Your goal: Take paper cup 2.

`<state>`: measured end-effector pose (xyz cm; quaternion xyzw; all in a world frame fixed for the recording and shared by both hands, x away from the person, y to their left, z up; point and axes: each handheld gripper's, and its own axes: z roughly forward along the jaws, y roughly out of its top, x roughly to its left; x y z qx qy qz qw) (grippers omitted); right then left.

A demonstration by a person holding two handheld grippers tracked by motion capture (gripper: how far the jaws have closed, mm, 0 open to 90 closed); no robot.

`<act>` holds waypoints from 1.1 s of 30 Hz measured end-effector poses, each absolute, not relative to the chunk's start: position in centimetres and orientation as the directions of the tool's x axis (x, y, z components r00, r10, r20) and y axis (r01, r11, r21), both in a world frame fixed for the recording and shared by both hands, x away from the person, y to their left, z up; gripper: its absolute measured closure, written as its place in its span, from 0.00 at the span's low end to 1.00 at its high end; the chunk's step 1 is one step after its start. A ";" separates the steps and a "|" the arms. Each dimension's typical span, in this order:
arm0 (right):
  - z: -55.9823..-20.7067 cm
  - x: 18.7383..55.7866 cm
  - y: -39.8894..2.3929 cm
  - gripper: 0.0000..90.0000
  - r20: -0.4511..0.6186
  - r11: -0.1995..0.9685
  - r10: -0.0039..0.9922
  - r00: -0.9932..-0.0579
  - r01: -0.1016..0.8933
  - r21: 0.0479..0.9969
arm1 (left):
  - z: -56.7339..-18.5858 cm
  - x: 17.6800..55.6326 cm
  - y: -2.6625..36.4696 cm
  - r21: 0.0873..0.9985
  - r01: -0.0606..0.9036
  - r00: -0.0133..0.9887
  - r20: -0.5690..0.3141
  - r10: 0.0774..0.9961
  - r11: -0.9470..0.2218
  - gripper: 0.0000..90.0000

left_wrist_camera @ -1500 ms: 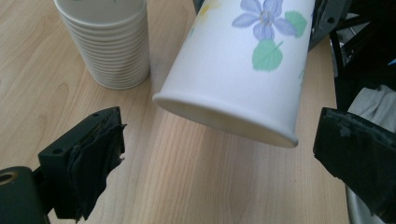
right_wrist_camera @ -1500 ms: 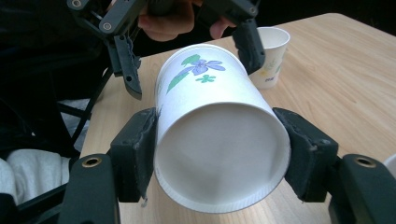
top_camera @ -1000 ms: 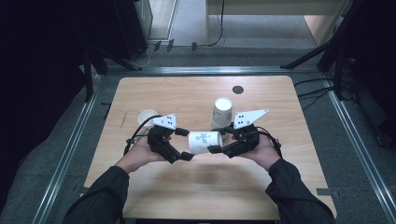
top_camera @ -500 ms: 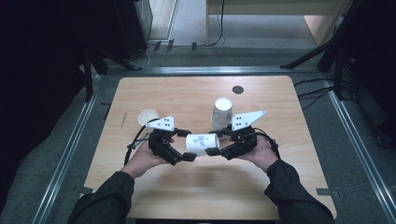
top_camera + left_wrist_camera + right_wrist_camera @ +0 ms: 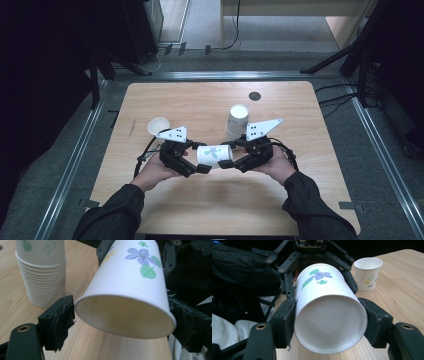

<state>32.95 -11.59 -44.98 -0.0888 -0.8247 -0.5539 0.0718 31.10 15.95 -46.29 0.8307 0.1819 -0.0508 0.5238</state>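
A white paper cup (image 5: 212, 154) with a flower print lies level above the table between both grippers. My left gripper (image 5: 199, 156) is at the cup's open mouth (image 5: 125, 315). Its jaws have just been closing, and both pads (image 5: 61, 321) now touch the rim. My right gripper (image 5: 330, 322) is shut on the cup's base end, with a pad (image 5: 287, 320) pressed on each side. A tall stack of matching cups (image 5: 238, 120) stands upside down just behind the right gripper (image 5: 231, 154). One single cup (image 5: 158, 126) stands upright behind the left hand.
The wooden table (image 5: 200, 105) has a small dark round hole (image 5: 254, 96) near its far edge. Metal rails (image 5: 75, 165) run along both sides on the grey floor. Cables and dark stands lie beyond the far edge. The person's dark sleeves come in from the near edge.
The left gripper's jaws have drawn in around the cup's mouth. Both hands, the held cup and the other cups stay where they were.
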 end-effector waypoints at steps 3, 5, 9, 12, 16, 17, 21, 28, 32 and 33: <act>-45.1 32.9 -11.4 0.39 0.220 0.374 0.066 -0.973 0.228 0.899 | -46.3 31.1 15.9 0.851 0.355 0.929 -0.274 0.249 -0.388 0.15; -45.1 32.9 -11.3 0.39 0.222 0.374 0.063 -0.973 0.229 0.899 | -46.4 31.0 15.9 0.851 0.353 0.930 -0.273 0.247 -0.389 0.16; -45.1 32.9 -11.3 0.39 0.227 0.374 0.063 -0.972 0.234 0.897 | -46.3 31.0 15.9 0.853 0.347 0.931 -0.265 0.251 -0.390 0.19; -45.1 33.0 -11.3 0.39 0.225 0.374 0.067 -0.972 0.233 0.898 | -46.3 31.0 15.9 0.854 0.346 0.931 -0.262 0.253 -0.390 0.20; -45.2 33.1 -11.4 0.39 0.234 0.375 0.067 -0.970 0.242 0.895 | -46.3 31.0 15.9 0.854 0.341 0.933 -0.257 0.252 -0.393 0.22; -45.2 33.1 -11.4 0.39 0.234 0.375 0.065 -0.970 0.241 0.895 | -46.3 31.0 15.9 0.854 0.339 0.934 -0.254 0.253 -0.394 0.22; -45.2 33.2 -11.3 0.39 0.235 0.373 0.062 -0.970 0.240 0.896 | -46.2 31.0 16.0 0.854 0.338 0.934 -0.254 0.250 -0.395 0.23; -45.3 33.2 -11.4 0.38 0.246 0.372 0.062 -0.967 0.251 0.893 | -46.2 31.0 16.0 0.854 0.333 0.937 -0.251 0.245 -0.399 0.24; -45.3 33.3 -11.4 0.36 0.252 0.372 0.062 -0.966 0.256 0.892 | -46.2 31.0 16.1 0.856 0.335 0.936 -0.255 0.243 -0.394 0.25; -45.3 33.3 -11.4 0.36 0.251 0.370 0.062 -0.966 0.255 0.893 | -46.2 31.0 16.1 0.856 0.337 0.936 -0.258 0.241 -0.393 0.25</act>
